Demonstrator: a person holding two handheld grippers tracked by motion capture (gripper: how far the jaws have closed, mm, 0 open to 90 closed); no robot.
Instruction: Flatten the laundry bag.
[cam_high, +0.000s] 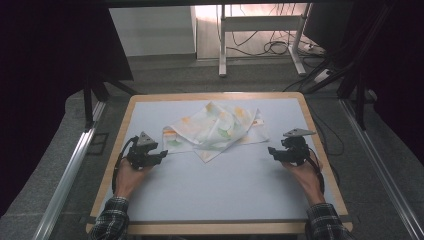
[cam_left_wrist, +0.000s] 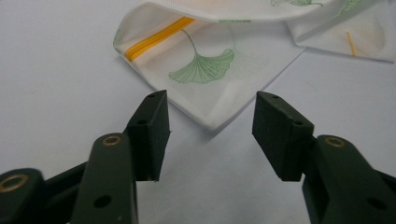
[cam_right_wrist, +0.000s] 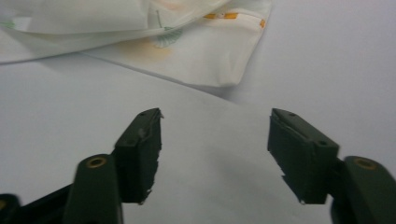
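Cloth (cam_high: 215, 130) corners clear of both fingers

seen from above, a crumpled white cloth (cam_high: 215, 130) printed with green and orange leaves lies on the far half of a pale bench (cam_high: 220, 185) with a wooden rim. a person in plaid sleeves holds black tongs in each hand: the left tongs (cam_high: 161, 154) rest just beside the cloth's left corner, the right tongs (cam_high: 270, 151) near its right edge, apart from it. cables trail across the grey floor (cam_high: 165, 80) beyond the bench.
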